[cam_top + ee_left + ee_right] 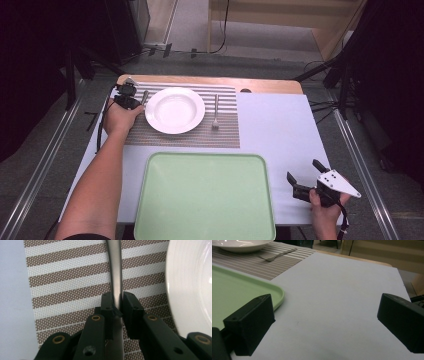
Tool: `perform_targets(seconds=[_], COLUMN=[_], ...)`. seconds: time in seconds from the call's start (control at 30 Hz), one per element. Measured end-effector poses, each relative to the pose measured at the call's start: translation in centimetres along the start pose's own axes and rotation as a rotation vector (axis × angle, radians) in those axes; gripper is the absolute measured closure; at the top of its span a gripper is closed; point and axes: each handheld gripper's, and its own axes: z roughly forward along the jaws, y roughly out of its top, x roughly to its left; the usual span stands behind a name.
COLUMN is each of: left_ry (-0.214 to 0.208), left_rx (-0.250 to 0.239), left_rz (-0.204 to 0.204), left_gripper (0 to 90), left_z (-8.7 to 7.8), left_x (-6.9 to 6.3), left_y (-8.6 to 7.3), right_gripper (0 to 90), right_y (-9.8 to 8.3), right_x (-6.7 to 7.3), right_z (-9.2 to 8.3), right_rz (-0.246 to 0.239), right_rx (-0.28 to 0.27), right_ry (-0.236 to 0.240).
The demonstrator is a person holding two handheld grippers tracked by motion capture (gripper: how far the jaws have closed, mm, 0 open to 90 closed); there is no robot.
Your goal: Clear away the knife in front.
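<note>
Left hand-held gripper (117, 306) down on the striped placemat (67, 290), jaws drawn narrow around a slim metal utensil handle (115, 270), one pad pressing each long edge. In the high view, same utensil (144, 96) at upper left of frame, just beside the left rim of the white plate (174, 110); which kind of utensil: cannot tell, the working end being hidden. Fork (215, 112) lying on the mat right of the plate, untouched. Green tray (205, 197) at lower centre, bare. Right hand-held gripper (306, 179) at lower right of frame, resting over the pale counter (275, 130), jaws spread wide, nothing between them. Handling judgement: utensil stiff, light, thin, polished and likely slippery; flat on the mat, so little edge to bite. Grip across the narrow width at mid-handle looks sound; a hold nearer the balance point should limit swing on lifting. Plate rim close to the right jaw, risk of a knock; plate itself probably ceramic, breakable, best taken by the rim.
</note>
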Motion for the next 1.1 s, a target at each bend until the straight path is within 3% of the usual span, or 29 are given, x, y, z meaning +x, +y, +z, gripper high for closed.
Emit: perform_targets(seconds=[0.37,0.57,0.73,0.9,1.03,1.1], left_ry=[0.006,-0.012,0.023,-0.003,-0.008,-0.026], left_rx=[0.031,0.007,-0.007,-0.004,-0.022,-0.043], left_rz=[0.0,-0.006,0.054,0.043,0.053,0.035], left_gripper=[78.4,78.5,79.2,79.5,79.5,79.5], left_z=[0.0,0.1,0.0,-0.2,-0.4,-0.7], left_x=[-0.1,0.1,-0.4,0.0,0.1,0.4], left_y=[0.4,0.1,-0.1,-0.3,-0.8,-1.2], right_gripper=[0.1,0.1,0.1,0.1,0.1,0.1], right_y=[0.0,0.0,0.0,0.0,0.0,0.0], right_x=[0.1,0.1,0.1,0.1,0.1,0.1], right_z=[0.0,0.0,0.0,0.0,0.1,0.2], right_rz=[0.004,0.003,0.001,0.0,0.0,-0.004], right_rx=[0.002,0.004,0.008,0.009,0.012,0.01], right_ry=[-0.002,0.002,0.0,0.002,0.004,0.008])
